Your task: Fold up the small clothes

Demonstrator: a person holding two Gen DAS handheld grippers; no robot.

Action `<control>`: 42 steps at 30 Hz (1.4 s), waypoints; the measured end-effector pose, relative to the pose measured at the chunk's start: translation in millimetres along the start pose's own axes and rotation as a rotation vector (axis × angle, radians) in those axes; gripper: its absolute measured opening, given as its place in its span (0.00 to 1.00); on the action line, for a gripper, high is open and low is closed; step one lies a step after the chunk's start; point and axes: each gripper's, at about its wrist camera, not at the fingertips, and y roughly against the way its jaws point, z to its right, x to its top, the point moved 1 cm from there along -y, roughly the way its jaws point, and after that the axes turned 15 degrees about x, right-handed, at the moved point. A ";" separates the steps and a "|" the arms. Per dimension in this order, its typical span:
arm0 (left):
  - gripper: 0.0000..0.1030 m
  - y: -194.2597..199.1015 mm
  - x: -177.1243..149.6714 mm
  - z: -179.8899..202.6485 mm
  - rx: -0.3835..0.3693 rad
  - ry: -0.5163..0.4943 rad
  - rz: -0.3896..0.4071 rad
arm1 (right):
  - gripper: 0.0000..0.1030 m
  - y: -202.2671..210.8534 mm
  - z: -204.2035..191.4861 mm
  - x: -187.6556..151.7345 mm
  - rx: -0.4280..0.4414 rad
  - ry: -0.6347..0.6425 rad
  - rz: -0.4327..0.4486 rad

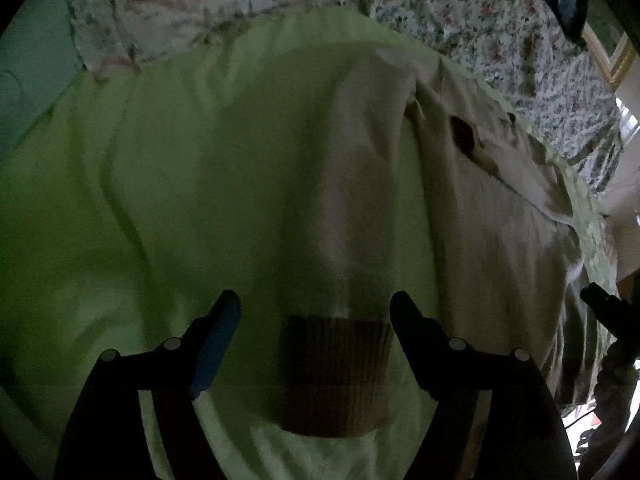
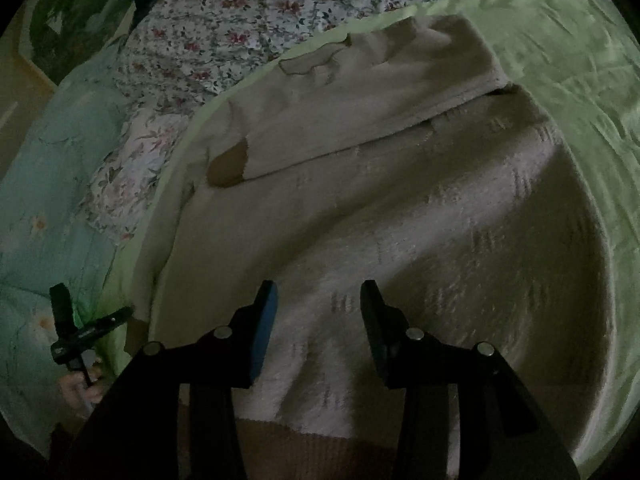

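A small cream sweater with brown ribbed trim lies flat on a light green sheet. In the left wrist view one sleeve stretches toward me, and its brown ribbed cuff lies between the fingers of my left gripper, which is open just above it. In the right wrist view the other sleeve is folded across the body, with its brown cuff at the left. My right gripper is open over the sweater's body, near the brown hem.
Floral bedding lies beyond the green sheet. A pale blue-green flowered quilt lies at the left in the right wrist view, where the other gripper shows small. A gilt frame stands at the far right of the left wrist view.
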 end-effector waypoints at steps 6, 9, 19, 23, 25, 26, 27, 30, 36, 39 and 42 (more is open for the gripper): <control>0.09 -7.2 0.7 13.4 -0.064 -0.028 -0.001 | 0.43 2.2 -5.3 -0.3 -0.006 0.006 0.010; 0.08 6.9 3.3 23.6 -0.073 -0.054 0.065 | 0.43 5.3 -5.5 0.5 -0.005 0.004 0.023; 0.07 74.8 60.2 116.0 -0.293 -0.139 0.240 | 0.43 21.6 -2.5 12.0 0.034 -0.009 0.082; 0.07 81.5 93.6 192.1 -0.384 -0.236 0.272 | 0.43 30.7 6.2 19.6 0.038 -0.026 0.112; 0.07 78.0 106.1 237.2 -0.414 -0.293 0.278 | 0.43 35.4 15.2 24.3 0.040 -0.044 0.130; 0.07 73.9 109.0 254.6 -0.426 -0.312 0.272 | 0.43 37.3 19.6 26.6 0.040 -0.054 0.139; 0.07 68.2 114.0 276.3 -0.441 -0.335 0.263 | 0.43 39.7 25.6 29.4 0.038 -0.065 0.150; 0.07 45.0 124.5 331.2 -0.456 -0.395 0.231 | 0.43 45.9 40.4 35.2 0.024 -0.090 0.173; 0.13 -31.1 133.9 410.8 -0.414 -0.470 0.099 | 0.43 53.2 62.4 48.3 0.000 -0.120 0.202; 0.18 -59.4 131.5 418.5 -0.384 -0.476 0.042 | 0.43 53.0 63.9 55.7 -0.008 -0.109 0.212; 0.44 -63.4 126.2 405.8 -0.382 -0.469 0.029 | 0.43 47.5 60.5 62.7 0.000 -0.089 0.212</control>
